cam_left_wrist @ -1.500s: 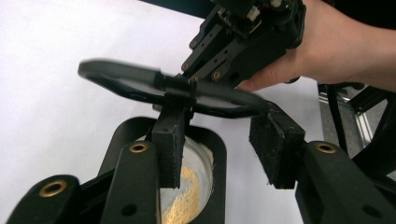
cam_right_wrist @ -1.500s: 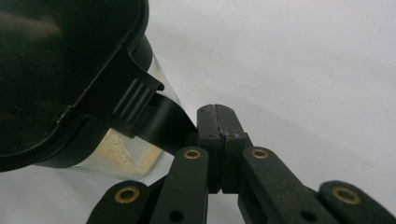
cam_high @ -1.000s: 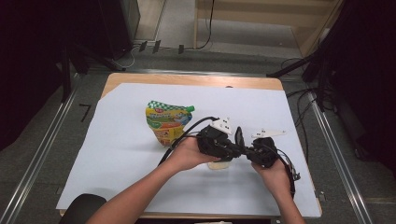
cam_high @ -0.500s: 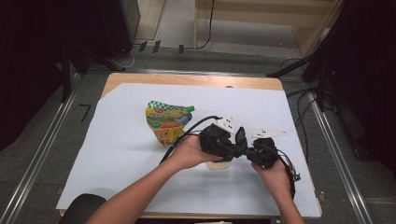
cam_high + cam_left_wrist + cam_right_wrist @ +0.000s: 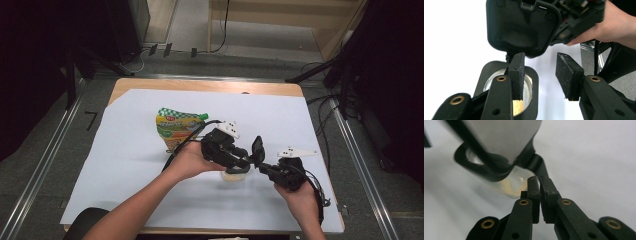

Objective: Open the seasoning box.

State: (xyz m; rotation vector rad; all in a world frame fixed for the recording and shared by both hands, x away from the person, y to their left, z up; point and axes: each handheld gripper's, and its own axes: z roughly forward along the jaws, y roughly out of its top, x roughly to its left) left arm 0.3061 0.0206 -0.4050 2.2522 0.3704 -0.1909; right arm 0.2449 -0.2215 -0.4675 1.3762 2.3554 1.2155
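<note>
My left gripper (image 5: 541, 75): jaws just opening, nothing between them, above the container (image 5: 506, 87). My right gripper (image 5: 539, 181): pads pinched on its black lid tab (image 5: 537, 166).

Wooden table (image 5: 200, 85) under white sheet (image 5: 125, 165); pouch (image 5: 175, 127), clear jar (image 5: 234, 176) on sheet.
</note>
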